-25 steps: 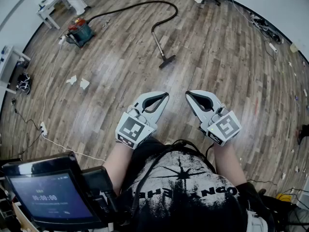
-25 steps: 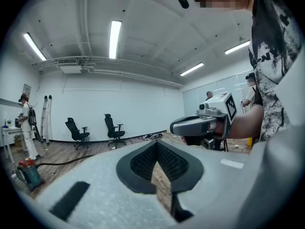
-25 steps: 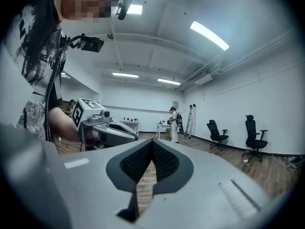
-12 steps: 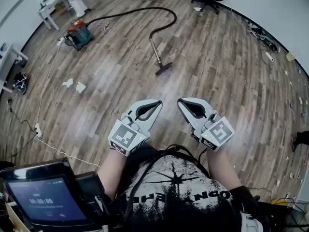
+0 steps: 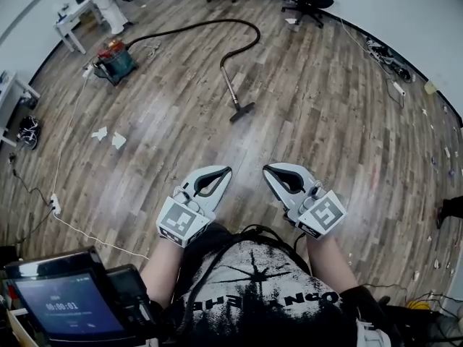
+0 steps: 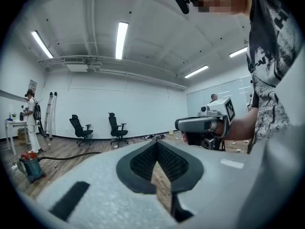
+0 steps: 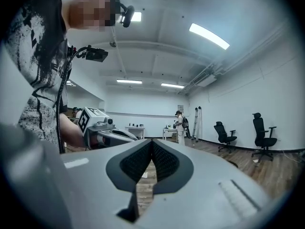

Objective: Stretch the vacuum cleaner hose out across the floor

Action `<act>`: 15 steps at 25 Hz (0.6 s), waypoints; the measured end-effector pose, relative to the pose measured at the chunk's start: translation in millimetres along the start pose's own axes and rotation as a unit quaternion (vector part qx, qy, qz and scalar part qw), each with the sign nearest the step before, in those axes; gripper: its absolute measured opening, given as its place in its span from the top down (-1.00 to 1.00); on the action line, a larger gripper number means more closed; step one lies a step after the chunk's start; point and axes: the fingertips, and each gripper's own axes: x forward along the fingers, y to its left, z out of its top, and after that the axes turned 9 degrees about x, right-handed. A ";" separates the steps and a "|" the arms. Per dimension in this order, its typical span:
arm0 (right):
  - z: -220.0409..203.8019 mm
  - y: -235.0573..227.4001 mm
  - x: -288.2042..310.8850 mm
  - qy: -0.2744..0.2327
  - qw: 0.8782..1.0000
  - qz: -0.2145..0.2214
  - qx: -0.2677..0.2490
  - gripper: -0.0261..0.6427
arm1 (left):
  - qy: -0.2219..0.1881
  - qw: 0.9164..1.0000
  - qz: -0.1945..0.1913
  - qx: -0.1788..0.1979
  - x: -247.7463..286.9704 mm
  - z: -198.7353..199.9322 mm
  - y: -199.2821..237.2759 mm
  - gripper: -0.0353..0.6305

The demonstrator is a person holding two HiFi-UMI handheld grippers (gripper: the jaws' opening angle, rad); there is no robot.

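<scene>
Wooden floor (image 5: 325, 121): the vacuum cleaner (image 5: 116, 55) stands at far left, well apart from the operator. Its hose (image 5: 173, 30) lies in a loose curve ending at the rigid wand (image 5: 228, 82). The hose is judged light, flexible and ribbed, and is best gripped near the wand joint. Left hand-held gripper (image 5: 224, 172) and right hand-held gripper (image 5: 268, 170): jaws together, nothing held.

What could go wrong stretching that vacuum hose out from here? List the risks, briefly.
1. A white cable trails across the floor from beside the vacuum cleaner to a power strip at the person's left; walking over could snag a foot.
2. The hose lies in a loop; pulling its far end may drag or tip the vacuum cleaner rather than straighten it.
3. Paper scraps lie on the way, probably slippery underfoot.
</scene>
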 end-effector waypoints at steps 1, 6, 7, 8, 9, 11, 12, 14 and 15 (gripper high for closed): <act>-2.7 -0.5 1.3 0.010 1.000 -0.004 -0.001 0.91 | -0.002 1.000 0.001 -0.005 -1.0 -0.6 1.7 0.89; -1.1 -3.0 16.5 0.000 1.000 0.000 -0.003 0.91 | -0.009 1.000 0.005 -0.028 -5.7 -2.2 16.1 0.89; -3.8 -5.6 20.4 0.001 1.000 -0.002 0.000 0.91 | -0.006 1.000 0.004 -0.029 -5.6 -4.9 19.0 0.89; -6.4 -7.6 25.1 0.003 1.000 -0.004 0.001 0.91 | -0.002 1.000 0.002 -0.030 -5.7 -8.6 22.1 0.89; -8.8 -8.7 30.6 0.005 1.000 -0.006 0.000 0.91 | 0.002 1.000 0.001 -0.031 -6.2 -12.9 26.0 0.89; -12.1 -10.2 45.9 0.009 1.000 -0.008 -0.005 0.91 | 0.005 0.999 0.001 -0.032 -7.0 -22.0 38.9 0.89; -12.4 -11.5 56.0 0.009 1.000 -0.006 -0.005 0.91 | 0.005 0.999 0.001 -0.035 -7.2 -26.2 47.8 0.89; -11.3 -16.9 79.2 0.010 1.000 -0.006 -0.003 0.91 | -0.002 0.999 -0.005 -0.051 -6.3 -32.7 68.6 0.89; -10.7 -20.9 90.9 0.014 1.000 -0.008 -0.002 0.91 | -0.008 0.998 -0.010 -0.063 -4.8 -34.7 79.7 0.89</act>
